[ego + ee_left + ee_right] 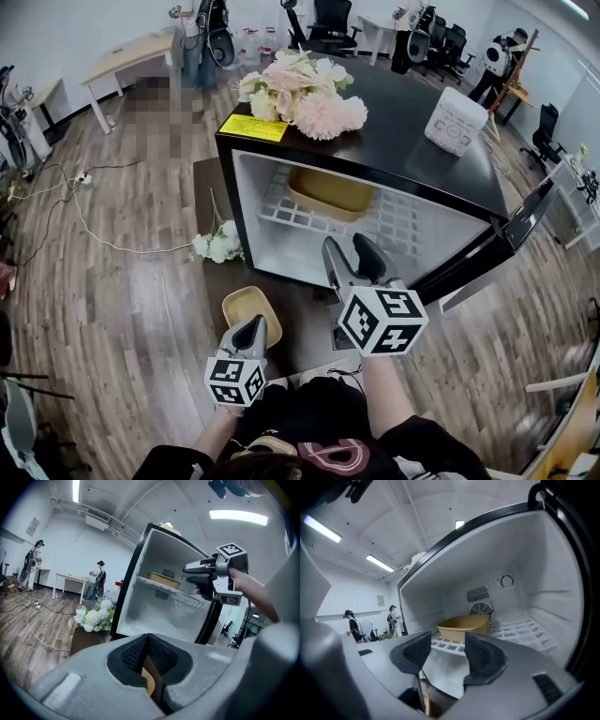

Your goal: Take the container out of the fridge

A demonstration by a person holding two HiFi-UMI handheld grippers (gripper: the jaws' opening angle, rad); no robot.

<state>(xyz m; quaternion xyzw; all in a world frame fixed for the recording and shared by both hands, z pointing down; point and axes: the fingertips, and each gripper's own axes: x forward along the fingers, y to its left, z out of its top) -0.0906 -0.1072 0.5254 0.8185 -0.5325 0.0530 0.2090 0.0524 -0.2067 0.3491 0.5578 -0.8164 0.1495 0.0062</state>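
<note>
Container (465,624) inside open fridge (412,131) | right tool (445,644) jaws apart, empty | left tool (148,644) jaws together

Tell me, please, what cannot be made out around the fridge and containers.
Shelf container: contents; in the head view the fridge top cuts it off, in the right gripper view its wall hides them.
Held container: mostly hidden by the left tongs in the left gripper view.
Yellow label: print too small, head view.
</note>
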